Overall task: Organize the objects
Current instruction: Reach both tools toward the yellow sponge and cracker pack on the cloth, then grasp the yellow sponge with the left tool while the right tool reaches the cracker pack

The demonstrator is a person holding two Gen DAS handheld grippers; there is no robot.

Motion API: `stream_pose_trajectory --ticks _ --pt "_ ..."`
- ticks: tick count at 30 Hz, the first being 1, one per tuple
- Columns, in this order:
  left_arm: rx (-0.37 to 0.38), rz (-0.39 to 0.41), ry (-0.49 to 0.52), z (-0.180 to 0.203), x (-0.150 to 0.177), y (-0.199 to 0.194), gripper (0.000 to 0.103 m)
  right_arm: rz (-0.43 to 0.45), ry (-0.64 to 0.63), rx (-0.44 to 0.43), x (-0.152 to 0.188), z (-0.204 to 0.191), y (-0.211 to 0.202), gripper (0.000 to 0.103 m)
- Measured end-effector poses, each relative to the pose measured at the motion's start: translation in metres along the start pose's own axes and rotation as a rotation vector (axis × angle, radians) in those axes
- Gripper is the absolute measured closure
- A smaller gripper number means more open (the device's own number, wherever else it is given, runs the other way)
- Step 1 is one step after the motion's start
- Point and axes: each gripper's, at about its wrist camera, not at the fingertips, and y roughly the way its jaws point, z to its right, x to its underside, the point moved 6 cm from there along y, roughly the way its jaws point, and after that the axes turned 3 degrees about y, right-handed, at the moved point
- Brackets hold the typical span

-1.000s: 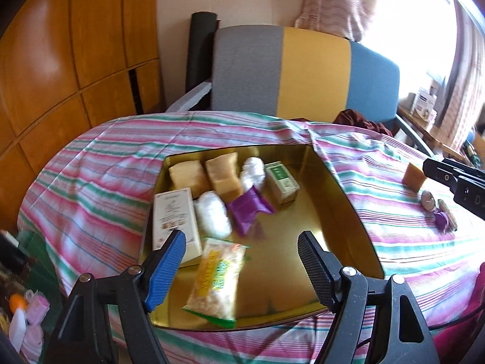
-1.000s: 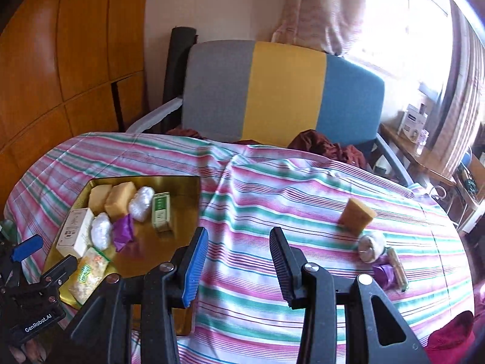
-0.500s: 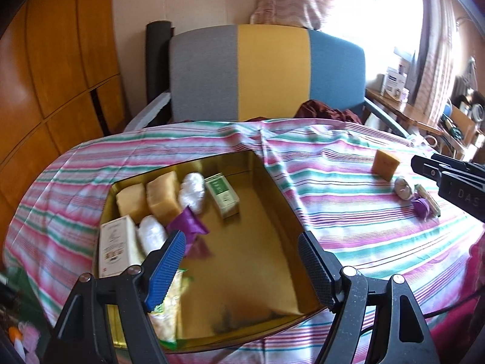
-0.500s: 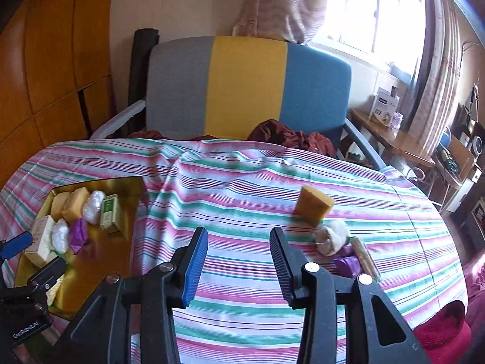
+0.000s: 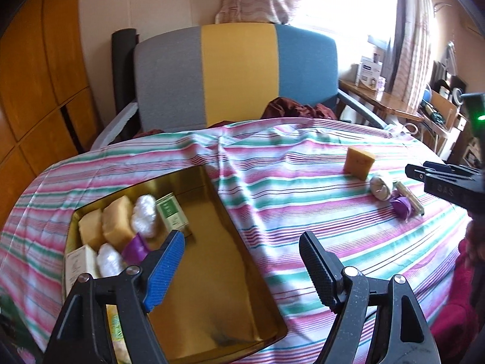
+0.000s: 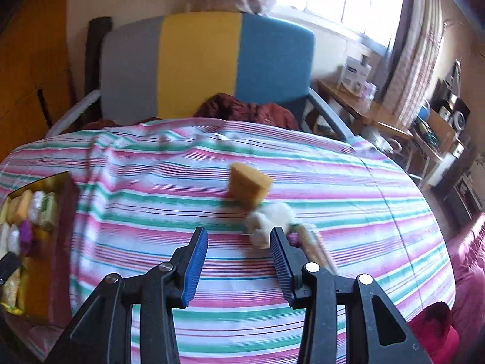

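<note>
My right gripper (image 6: 239,268) jaws stood part-spread and empty, the left gripper (image 5: 242,268) wider over the gold tray (image 5: 230,215); the white bundle (image 6: 268,220), purple wrapper (image 5: 400,205) and stick (image 5: 409,193) touched, so I risked pinching two.

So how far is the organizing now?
Done: several items already lie in the gold tray. In hand: nothing; left gripper and right gripper are open and empty. Left: yellow sponge, white ball, purple item and stick.
</note>
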Motion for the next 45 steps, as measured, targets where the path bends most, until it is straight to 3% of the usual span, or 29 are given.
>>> stream_pose_trajectory --ticks 6,12,18,23,28,35,43,45 --pt "0.059 -0.009 0.029 0.030 -0.018 0.016 0.024 -0.073 0.151 0.097 0.001 0.085 0.052 0.060" --pt "0.134 -0.044 0.053 0.067 -0.041 0.042 0.024 -0.134 0.427 0.030 0.028 0.137 0.075 0.060" --pt "0.190 -0.085 0.082 0.108 -0.067 0.077 0.022 -0.166 0.459 -0.009 0.032 0.137 0.079 0.060" --pt "0.234 -0.102 0.231 0.156 -0.084 0.112 0.016 -0.169 0.486 -0.020 0.033 0.141 0.078 0.060" --pt "0.288 -0.079 0.319 0.196 -0.105 0.139 0.012 -0.170 0.533 -0.036 0.033 0.150 0.078 0.060" --pt "0.306 -0.092 0.385 0.237 -0.126 0.183 0.008 -0.157 0.625 -0.067 0.034 0.166 0.074 0.060" --pt "0.287 -0.144 0.410 0.258 -0.132 0.236 0.007 -0.167 0.682 -0.082 0.038 0.174 0.079 0.059" --pt "0.296 -0.152 0.408 0.259 -0.130 0.244 0.012 -0.172 0.676 -0.077 0.038 0.173 0.080 0.059"
